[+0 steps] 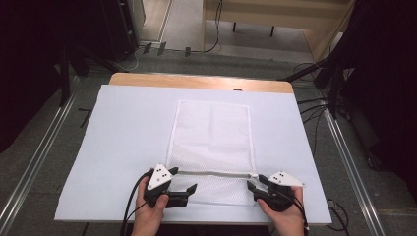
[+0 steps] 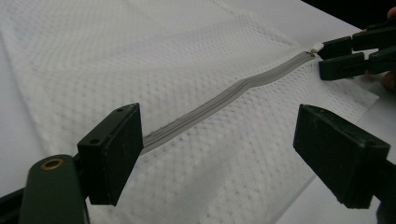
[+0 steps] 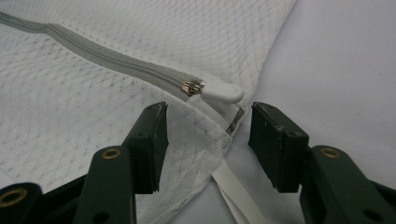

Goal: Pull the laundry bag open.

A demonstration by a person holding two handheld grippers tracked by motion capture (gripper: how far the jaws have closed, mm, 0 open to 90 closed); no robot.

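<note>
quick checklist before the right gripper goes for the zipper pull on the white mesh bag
1. White mesh laundry bag lies flat on the white table cover: ok.
2. Grey zipper is closed along its length: ok.
3. White plastic zipper pull is exposed at the bag's edge: ok.
4. Right gripper is open, with the pull just beyond its jaws: ok.
5. Left gripper is open around the zipper's other end, not yet pinning the bag: not ok.
6. White strap is clear of the jaws: cannot tell.

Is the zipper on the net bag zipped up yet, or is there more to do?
The grey zipper on the white mesh bag looks closed, with its white pull tab at the end by the right gripper. Both that and the left gripper are open, gripping nothing. What is left I can't tell.
</note>
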